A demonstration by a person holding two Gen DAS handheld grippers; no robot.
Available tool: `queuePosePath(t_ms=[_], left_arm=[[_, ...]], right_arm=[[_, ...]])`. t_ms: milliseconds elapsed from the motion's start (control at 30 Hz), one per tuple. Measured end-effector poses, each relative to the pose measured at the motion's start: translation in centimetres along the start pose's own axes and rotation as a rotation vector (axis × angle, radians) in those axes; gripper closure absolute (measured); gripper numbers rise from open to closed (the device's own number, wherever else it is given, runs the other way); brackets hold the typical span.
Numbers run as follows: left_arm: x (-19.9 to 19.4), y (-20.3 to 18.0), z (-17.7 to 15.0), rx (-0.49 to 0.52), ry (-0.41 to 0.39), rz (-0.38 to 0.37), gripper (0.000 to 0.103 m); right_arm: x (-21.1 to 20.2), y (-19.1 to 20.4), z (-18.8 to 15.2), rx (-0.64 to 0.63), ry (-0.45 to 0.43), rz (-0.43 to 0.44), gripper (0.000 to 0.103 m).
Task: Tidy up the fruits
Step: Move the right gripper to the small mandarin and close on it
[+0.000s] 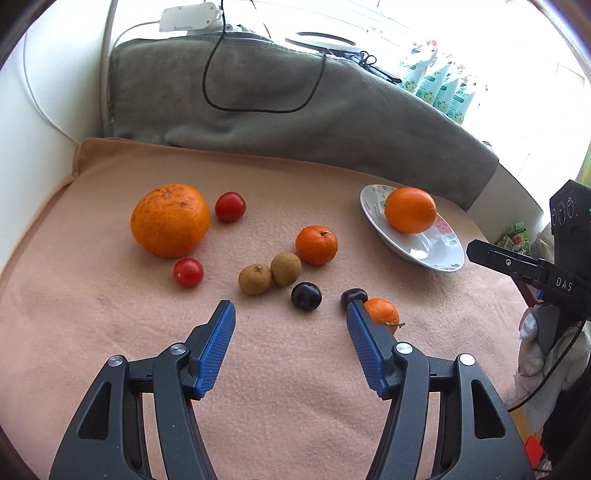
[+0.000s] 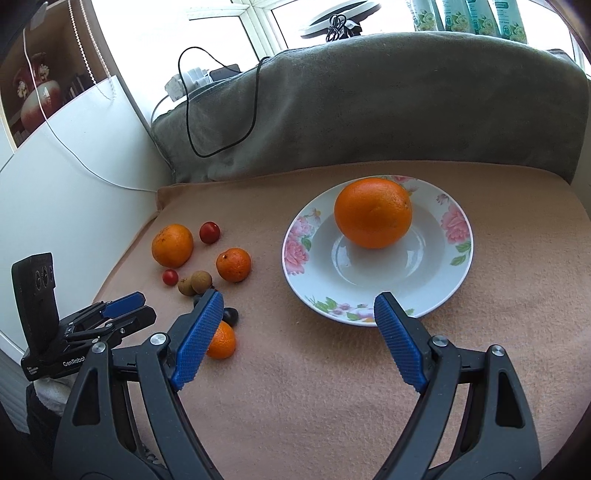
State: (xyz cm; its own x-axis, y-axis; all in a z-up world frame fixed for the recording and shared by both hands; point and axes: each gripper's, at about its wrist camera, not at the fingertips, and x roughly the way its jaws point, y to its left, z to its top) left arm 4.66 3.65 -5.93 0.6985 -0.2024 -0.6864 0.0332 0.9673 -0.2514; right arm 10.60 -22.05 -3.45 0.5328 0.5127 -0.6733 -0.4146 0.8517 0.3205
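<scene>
You are working on a peach blanket (image 2: 332,387). Behind it, a grey blanket (image 2: 369,103) drapes over a raised backrest, with a black cable (image 2: 221,110) looped across its face. Behind the grey blanket, a bright window (image 2: 207,33) floods the scene with daylight. Left of the grey blanket stands a white panel (image 2: 74,166), a white cord (image 2: 55,129) trailing across it.

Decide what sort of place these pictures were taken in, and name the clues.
Probably a room in a home, by a window: a peach blanket spread as a work surface, a grey towel draped behind it, and a floral plate beside loose fruit.
</scene>
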Motion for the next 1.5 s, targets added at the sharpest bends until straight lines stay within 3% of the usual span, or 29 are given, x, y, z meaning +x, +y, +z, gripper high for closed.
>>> queuePosePath(t_ms=[300, 500, 633, 967, 1067, 1500], left_arm=[[0.2, 2.0, -0.4, -0.034, 0.01, 0.004, 0.041], [0.6, 2.4, -0.5, -0.041, 0.017, -0.014, 0.043], [0.8, 2.6, -0.6, -0.046, 0.021, -0.021, 0.045], [0.9, 3.5, -0.3, -0.066, 0.017, -0.025, 0.049], [1.2, 3.4, 0.1, -0.056, 0.015, -0.032, 0.055], [4.0, 2.6, 1.2, 0.003, 0.044, -0.012, 0.064]], right_arm=[[1.2, 0.7, -0.4, 0.004, 0.052, 0.051, 0.018], [2.2, 1.2, -0.3, 0.02, 0.086, 0.091, 0.027], [3.3, 1.8, -0.2, 0.018, 0.127, 0.115, 0.038], [5.0, 4.1, -0.9, -0.012, 0.18, 0.165, 0.04], [5.3, 4.8, -1.3, -0.025, 0.19, 0.173, 0.04], [6.1, 6.4, -2.6, -0.092, 0.217, 0.142, 0.042]])
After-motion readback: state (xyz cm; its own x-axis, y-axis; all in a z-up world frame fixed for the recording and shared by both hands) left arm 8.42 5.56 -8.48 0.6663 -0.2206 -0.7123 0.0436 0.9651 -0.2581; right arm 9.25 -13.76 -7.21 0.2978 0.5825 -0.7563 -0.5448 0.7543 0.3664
